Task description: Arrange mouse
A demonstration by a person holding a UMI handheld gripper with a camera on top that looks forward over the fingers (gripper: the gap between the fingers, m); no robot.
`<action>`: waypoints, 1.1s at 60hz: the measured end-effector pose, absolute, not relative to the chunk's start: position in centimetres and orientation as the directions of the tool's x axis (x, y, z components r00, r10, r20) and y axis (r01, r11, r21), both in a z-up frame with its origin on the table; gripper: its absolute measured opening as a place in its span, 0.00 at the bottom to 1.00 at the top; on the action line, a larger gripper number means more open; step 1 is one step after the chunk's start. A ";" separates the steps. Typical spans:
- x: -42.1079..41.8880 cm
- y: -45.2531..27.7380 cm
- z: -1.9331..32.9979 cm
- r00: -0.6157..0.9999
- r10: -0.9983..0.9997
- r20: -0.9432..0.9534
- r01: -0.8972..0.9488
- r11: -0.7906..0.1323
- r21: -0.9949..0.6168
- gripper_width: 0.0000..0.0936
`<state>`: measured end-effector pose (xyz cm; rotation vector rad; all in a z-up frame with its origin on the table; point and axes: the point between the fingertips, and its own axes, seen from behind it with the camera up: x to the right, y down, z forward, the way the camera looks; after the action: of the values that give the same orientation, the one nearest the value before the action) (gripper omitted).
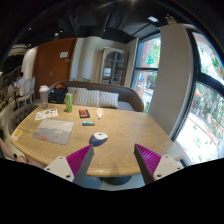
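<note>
A grey and white mouse lies on the wooden table, just ahead of my fingers and a little toward the left one. A grey mouse mat lies on the table to the left of the mouse. My gripper is open and empty, its magenta pads spread wide above the table's near edge. Nothing stands between the fingers.
A green bottle stands at the table's far left, with papers and a small dark object nearby. A sofa stands behind the table. Large windows run along the right. The table's right half is bare wood.
</note>
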<state>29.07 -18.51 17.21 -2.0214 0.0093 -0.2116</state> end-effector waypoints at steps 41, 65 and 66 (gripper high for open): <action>22.1 -2.3 -0.6 0.992 -0.037 -0.123 -0.122 -0.591 -0.798 0.87; 22.7 7.2 -1.5 0.992 -0.117 -0.039 -0.102 -0.597 -0.796 0.87; 23.3 7.0 -1.3 0.992 -0.121 -0.030 -0.097 -0.597 -0.796 0.87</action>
<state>23.30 6.97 -1.35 -2.2146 0.1514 -0.0331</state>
